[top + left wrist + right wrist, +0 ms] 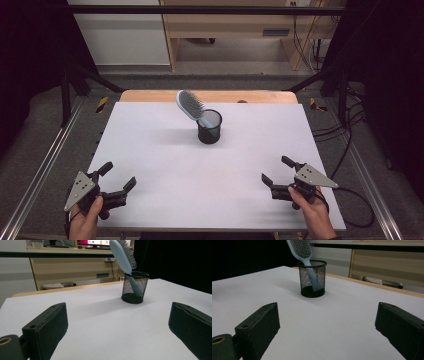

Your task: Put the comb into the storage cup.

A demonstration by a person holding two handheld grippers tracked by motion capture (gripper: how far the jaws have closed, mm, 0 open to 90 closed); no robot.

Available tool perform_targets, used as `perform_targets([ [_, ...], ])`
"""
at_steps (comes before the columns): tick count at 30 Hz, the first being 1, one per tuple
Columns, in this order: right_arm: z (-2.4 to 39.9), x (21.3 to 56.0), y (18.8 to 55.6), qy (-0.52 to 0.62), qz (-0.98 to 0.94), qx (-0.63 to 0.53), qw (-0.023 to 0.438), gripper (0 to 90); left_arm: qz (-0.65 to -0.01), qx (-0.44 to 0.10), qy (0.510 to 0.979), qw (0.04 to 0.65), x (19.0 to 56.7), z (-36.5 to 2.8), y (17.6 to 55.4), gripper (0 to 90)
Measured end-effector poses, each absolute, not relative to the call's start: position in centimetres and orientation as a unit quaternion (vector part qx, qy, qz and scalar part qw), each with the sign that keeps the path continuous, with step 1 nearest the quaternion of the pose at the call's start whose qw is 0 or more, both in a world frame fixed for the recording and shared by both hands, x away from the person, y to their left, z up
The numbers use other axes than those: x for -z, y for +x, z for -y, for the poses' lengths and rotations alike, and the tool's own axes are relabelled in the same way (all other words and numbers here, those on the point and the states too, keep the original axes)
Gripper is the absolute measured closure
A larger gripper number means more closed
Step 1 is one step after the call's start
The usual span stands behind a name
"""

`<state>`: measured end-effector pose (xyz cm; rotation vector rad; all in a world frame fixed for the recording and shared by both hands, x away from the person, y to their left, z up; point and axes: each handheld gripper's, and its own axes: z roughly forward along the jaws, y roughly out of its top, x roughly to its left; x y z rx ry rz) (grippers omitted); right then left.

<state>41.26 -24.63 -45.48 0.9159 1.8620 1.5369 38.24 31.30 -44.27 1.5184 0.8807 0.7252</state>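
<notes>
High view: one white table [165, 175] carries one black mesh cup [209, 127] a little toward twelve o'clock from centre, and one pale blue hairbrush [190, 104] stands in it handle-down, its head leaning toward ten o'clock. With the brush already seated in the cup, I judge the work finished or all but. Two grippers sit well apart from the cup: the left gripper [118, 182] at seven o'clock, the right gripper [277, 170] at five, each with jaws spread and holding nothing.
</notes>
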Motion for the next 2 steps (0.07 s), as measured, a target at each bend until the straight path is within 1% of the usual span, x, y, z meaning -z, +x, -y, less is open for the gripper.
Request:
perform_targets([
  [2,24.48,45.54,41.29,0.339,-0.696,-0.57,0.275,5.7,-0.384,-0.31,0.644,0.585,44.27,-31.43,38.33,2.6],
])
